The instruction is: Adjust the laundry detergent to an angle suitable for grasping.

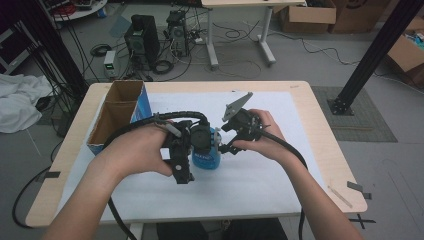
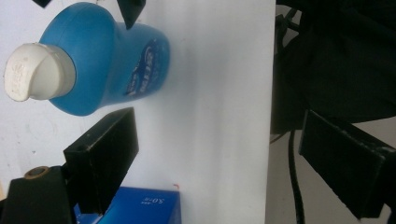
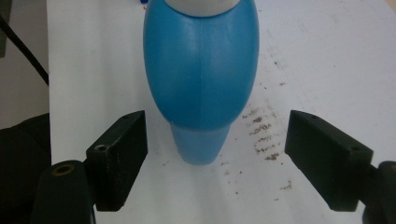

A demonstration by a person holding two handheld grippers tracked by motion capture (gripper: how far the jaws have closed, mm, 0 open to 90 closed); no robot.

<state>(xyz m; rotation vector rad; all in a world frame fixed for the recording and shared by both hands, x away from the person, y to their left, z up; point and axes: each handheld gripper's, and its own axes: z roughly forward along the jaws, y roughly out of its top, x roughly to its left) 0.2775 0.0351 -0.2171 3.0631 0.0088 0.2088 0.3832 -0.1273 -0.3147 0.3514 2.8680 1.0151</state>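
Centrally on the white sheet stands a blue bottle, near the cardboard box. From above, the left gripper and right gripper flank the bottle and cover most of it. The left gripper view adds the bottle's white cap and printed label, plus a blue box corner below; jaws spread, nothing between them. The right gripper view shows the bottle's seam and brown specks on the sheet beside the bottle; jaws wide apart either side, not touching it. Cap cut off there. Label text unreadable.
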